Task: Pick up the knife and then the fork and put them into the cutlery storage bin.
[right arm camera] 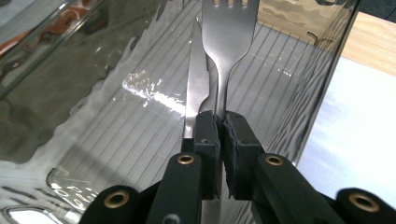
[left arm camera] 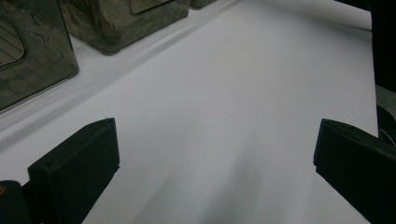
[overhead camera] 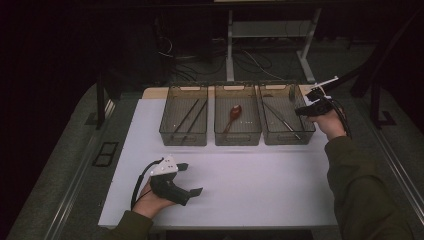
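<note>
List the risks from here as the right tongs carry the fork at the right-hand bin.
1. The right tongs pinch only the thin handle of the silver metal fork, so it could swivel or slip.
2. A silver serrated knife lies right beside the fork; it might be dragged along.
3. The smoky transparent plastic bin walls stand close; the fork's tines may catch them.

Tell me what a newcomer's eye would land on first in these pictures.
First, the fork clamped in the right gripper, with a knife beside it over the rightmost bin. Next, the red spoon lying in the middle bin. The left gripper rests open near the table's front edge.
</note>
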A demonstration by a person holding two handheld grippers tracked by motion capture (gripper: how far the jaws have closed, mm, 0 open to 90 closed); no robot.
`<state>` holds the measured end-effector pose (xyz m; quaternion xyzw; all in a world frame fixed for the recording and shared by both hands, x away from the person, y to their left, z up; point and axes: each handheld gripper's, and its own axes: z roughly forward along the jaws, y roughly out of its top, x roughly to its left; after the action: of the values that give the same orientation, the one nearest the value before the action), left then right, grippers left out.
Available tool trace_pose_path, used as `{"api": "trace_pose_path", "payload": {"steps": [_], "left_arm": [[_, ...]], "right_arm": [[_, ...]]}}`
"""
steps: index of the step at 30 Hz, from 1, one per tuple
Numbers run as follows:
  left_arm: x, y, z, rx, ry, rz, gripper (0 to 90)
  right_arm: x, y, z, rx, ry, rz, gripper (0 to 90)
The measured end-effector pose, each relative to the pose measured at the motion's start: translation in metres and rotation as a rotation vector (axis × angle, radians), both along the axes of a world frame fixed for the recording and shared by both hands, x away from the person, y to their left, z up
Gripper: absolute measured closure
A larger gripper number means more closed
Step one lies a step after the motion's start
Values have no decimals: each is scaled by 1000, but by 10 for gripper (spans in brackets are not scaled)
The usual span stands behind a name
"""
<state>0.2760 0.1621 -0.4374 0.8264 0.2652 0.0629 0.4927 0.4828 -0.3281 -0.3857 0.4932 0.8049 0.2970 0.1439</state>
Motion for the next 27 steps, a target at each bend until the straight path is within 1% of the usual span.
{"api": "trace_pose_path", "payload": {"steps": [1, 2, 4, 5, 6, 8, 10, 12, 15, 18, 20, 22, 27], "left_arm": [[0, 0, 0, 0, -1, -1, 0], [0, 0, 0, 0, -2, 0, 0], [0, 0, 0, 0, -2, -1, 0], [0, 0, 0, 0, -1, 0, 0], [0, 0, 0, 0, -1, 0, 0], [0, 0, 0, 0, -2, 0, 0], [-1, 0, 0, 0, -1, -1, 0], [0, 0, 0, 0, -2, 0, 0], [-1, 0, 0, 2, -3, 1, 0], [-1, 1, 0, -5, -5, 4, 0], [-1, 1, 0, -4, -4, 6, 0], [-1, 1, 0, -3, -3, 7, 0], [-1, 1, 1, 0, -7, 7, 0]], "right_arm": [[0, 1, 0, -7, -6, 0, 782], [0, 2, 0, -4, -16, -8, 728], [0, 2, 1, 4, -25, -13, 662], [0, 3, 2, 5, -36, -20, 634], [-1, 3, 2, 10, -40, -19, 624], [-2, 3, 4, 25, -45, -13, 571], [-4, 3, 5, 26, -56, -19, 523], [-6, 2, 7, 51, -64, -15, 485], [-10, 1, 11, 82, -82, -10, 442], [-18, 0, 16, 139, -108, -3, 417], [-23, -1, 19, 163, -125, 6, 401], [-29, -1, 20, 178, -130, 16, 388], [-43, -3, 22, 192, -161, 34, 373]]}}
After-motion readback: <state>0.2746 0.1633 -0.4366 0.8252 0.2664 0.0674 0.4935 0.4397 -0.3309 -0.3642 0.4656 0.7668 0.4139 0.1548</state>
